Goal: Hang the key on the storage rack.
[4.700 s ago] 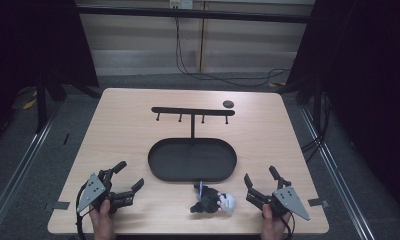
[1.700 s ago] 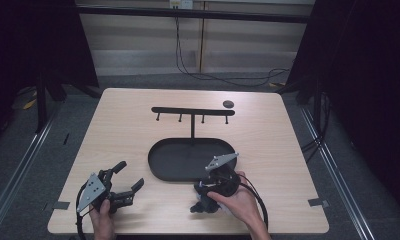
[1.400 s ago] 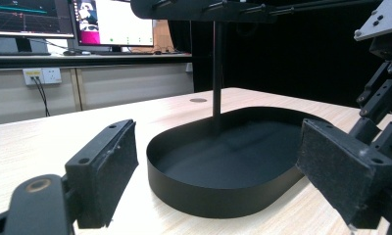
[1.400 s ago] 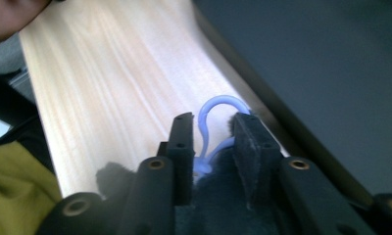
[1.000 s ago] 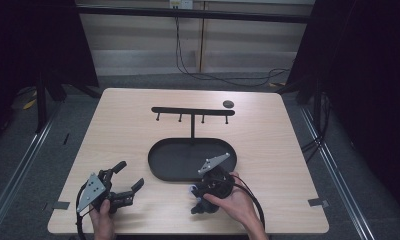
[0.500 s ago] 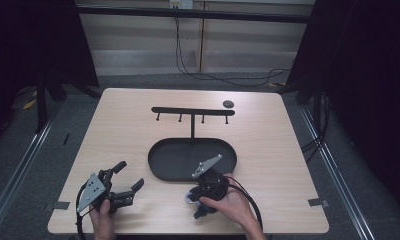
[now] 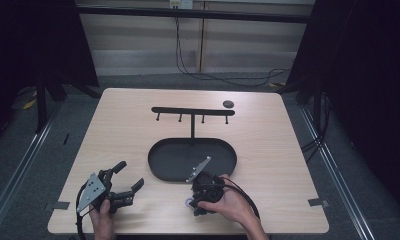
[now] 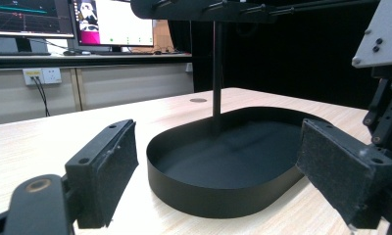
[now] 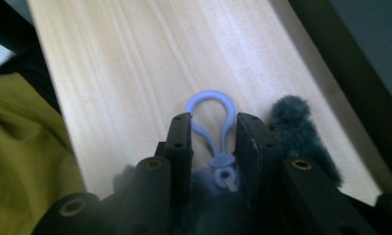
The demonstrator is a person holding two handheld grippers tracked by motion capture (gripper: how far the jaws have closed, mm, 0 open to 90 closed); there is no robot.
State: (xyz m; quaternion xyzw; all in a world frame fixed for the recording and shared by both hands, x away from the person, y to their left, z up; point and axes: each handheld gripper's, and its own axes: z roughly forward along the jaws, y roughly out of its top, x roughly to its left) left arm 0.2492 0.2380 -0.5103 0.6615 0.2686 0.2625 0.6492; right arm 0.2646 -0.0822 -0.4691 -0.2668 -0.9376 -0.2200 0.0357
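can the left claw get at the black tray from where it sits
Probably yes: the left claw stands open facing the black tray, with bare table between them.

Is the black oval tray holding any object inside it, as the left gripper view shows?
No, the black oval tray has a bare dark floor, and the stand's thin post rises behind it.

Fuzzy dark toy (image 9: 297,132), largely hidden behind the right hand-held gripper (image 9: 213,142).
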